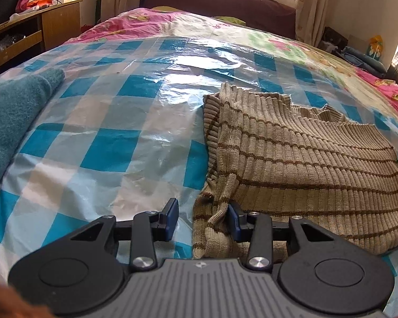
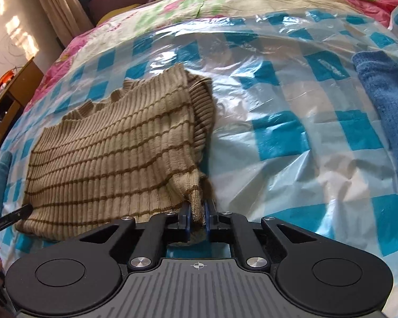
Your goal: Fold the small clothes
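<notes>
A beige ribbed sweater with thin brown stripes (image 1: 291, 159) (image 2: 114, 153) lies partly folded on a blue-and-white checked plastic sheet (image 1: 114, 132) (image 2: 291, 132) spread over a bed. My left gripper (image 1: 203, 216) is open at the sweater's near left corner. A bunched edge of knit sits between its jaws, against the right pad, while the left pad stands clear over the plastic. My right gripper (image 2: 196, 216) is shut on the sweater's near right corner, a narrow fold of knit pinched between its blue pads. One black finger of the left gripper (image 2: 13, 216) shows at the sweater's other near corner.
A teal fuzzy garment (image 1: 13, 111) lies left of the sweater and a blue knit garment (image 2: 384, 100) to its right. Pink floral bedding (image 1: 135, 23) covers the far side of the bed. A wooden desk (image 1: 53, 21) stands at the left wall, with curtains and a window behind.
</notes>
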